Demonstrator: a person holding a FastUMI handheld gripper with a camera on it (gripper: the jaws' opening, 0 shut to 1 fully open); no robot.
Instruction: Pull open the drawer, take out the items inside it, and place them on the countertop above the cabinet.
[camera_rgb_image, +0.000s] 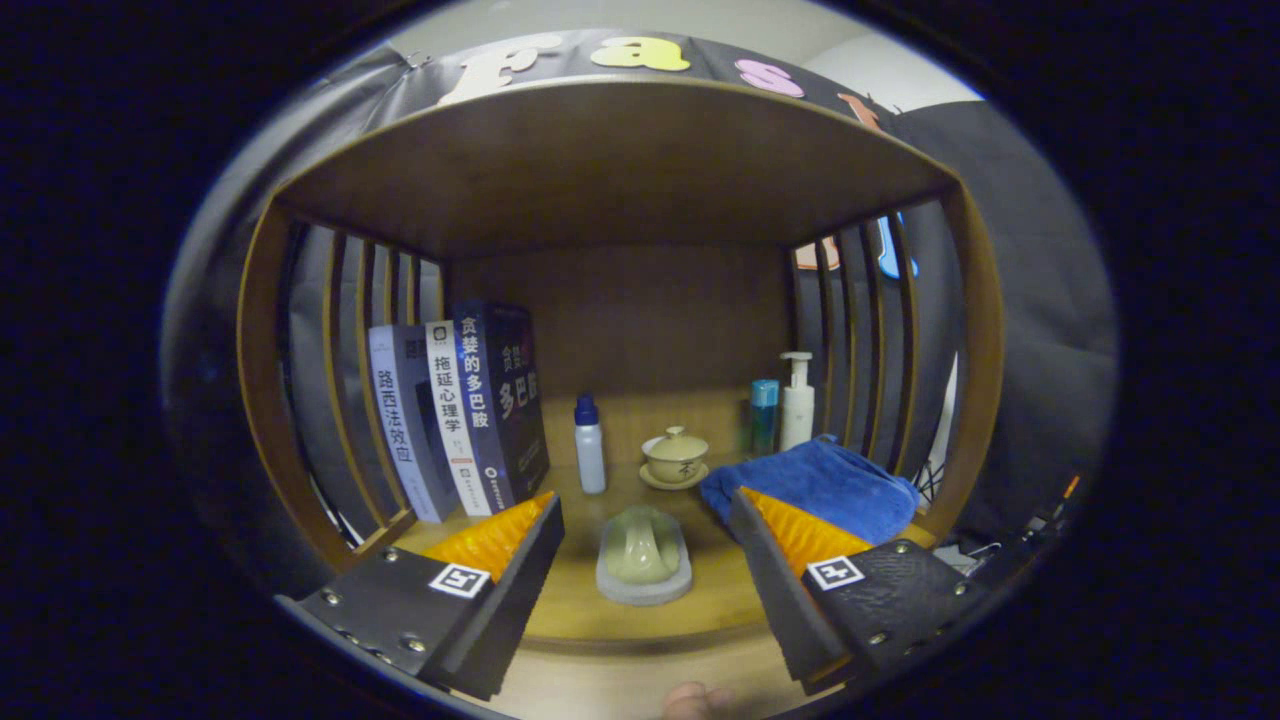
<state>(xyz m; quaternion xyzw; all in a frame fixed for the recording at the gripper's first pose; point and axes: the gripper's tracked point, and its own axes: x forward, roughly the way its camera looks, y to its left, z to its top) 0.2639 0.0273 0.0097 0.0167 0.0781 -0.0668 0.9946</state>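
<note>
My gripper (645, 500) is open, its fingers spread wide over the front of the wooden countertop (580, 610). Between the fingers, untouched by either, a pale green ceramic piece (643, 548) rests on a grey pad (640, 592). Just beyond the fingers stand a white bottle with a blue cap (590, 445) and a lidded tea cup on a saucer (676, 458). A folded blue towel (820, 485) lies by the right finger, partly hidden behind it.
Three books (460, 415) stand upright against the slatted left side of the shelf. A teal bottle (764, 412) and a white pump bottle (797, 400) stand at the back right. A wooden top (620, 160) roofs the shelf. A person's fingertip (692, 702) shows below the countertop edge.
</note>
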